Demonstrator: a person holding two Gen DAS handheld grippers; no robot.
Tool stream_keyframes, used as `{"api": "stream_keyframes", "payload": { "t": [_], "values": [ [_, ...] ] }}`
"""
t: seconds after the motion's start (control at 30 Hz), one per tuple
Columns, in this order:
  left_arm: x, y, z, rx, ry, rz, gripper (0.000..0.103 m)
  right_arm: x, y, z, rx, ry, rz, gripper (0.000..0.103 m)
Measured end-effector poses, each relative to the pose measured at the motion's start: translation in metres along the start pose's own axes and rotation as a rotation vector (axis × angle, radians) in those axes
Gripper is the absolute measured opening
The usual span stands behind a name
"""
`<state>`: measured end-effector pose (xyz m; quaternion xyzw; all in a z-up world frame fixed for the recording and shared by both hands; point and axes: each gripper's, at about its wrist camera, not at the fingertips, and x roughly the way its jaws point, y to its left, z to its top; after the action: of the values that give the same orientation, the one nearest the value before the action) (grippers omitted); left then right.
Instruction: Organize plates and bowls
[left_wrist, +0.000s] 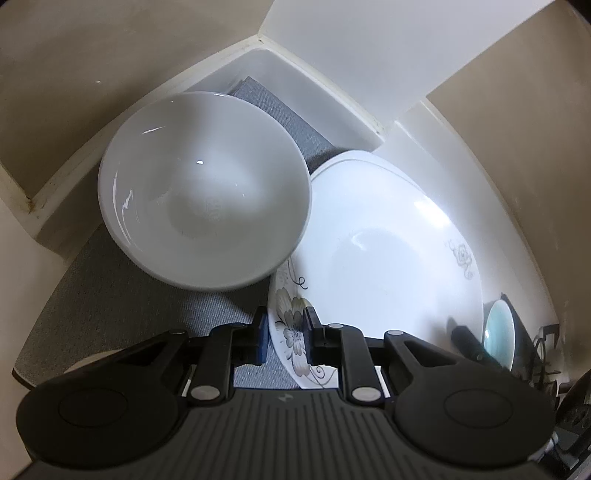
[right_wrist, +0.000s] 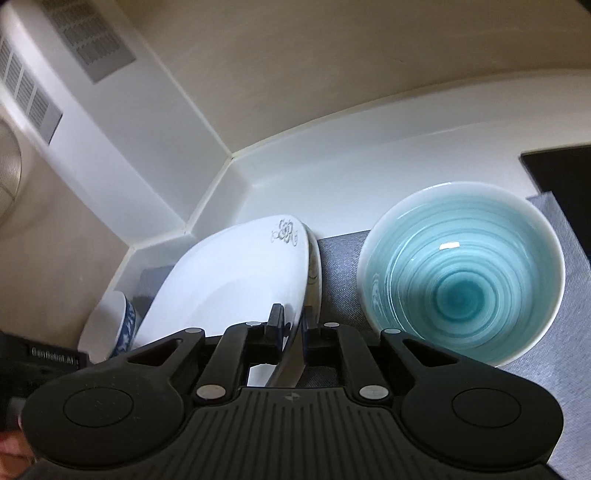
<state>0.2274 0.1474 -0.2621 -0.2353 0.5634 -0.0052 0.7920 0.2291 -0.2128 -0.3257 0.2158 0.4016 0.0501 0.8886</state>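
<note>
Nearest in, the left gripper (left_wrist: 284, 334) has its blue pads narrowed on either side of the flowered rim of the plate (left_wrist: 376, 258), and it looks like a firm pinch on that near edge, though the pads may only be bracketing it. From the other side, the right gripper (right_wrist: 293, 334) has its jaws drawn almost together over the same plate (right_wrist: 229, 280), gripping its near rim, so this reads as a two-handed carry, probably because a broad shallow plate tips easily from one edge. The plate sits tilted, and a second rim peeks just behind it in the right view, so there may be two stacked; hard to say. Left of it, the white bowl (left_wrist: 203, 192) stands upright on the grey mat (left_wrist: 110, 295), its rim overlapping the plate's edge. To the right, the turquoise bowl (right_wrist: 461, 273) rests apart on the mat (right_wrist: 340, 273), empty. A blue-patterned bowl (right_wrist: 118, 325) shows at the far left of the right view. Farther back, the white counter upstand (right_wrist: 332, 166) and corner wall close things in, leaving little room to swing.
</note>
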Motion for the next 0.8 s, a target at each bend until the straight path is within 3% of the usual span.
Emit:
{"api": "stream_keyframes", "payload": {
  "t": [0.4,0.53,0.63,0.73,0.8],
  "values": [
    [0.009,0.004,0.010,-0.058,0.033,-0.032,0.019,0.005,0.017,0.001,-0.130,0.066,-0.106,0.017],
    [0.007,0.012,0.013,-0.085,0.047,-0.050,0.018,0.010,0.008,0.002,-0.032,0.063,-0.101,0.015],
    [0.007,0.014,0.013,-0.083,0.057,-0.056,0.018,0.015,0.013,0.000,-0.038,0.051,-0.131,0.016],
    [-0.003,0.011,0.009,-0.032,0.056,-0.058,0.019,0.015,0.020,-0.003,-0.081,0.070,-0.153,0.026],
    [-0.013,0.002,0.003,0.048,0.025,-0.050,0.036,0.009,0.027,-0.009,-0.140,0.092,-0.172,0.037]
  ]
}}
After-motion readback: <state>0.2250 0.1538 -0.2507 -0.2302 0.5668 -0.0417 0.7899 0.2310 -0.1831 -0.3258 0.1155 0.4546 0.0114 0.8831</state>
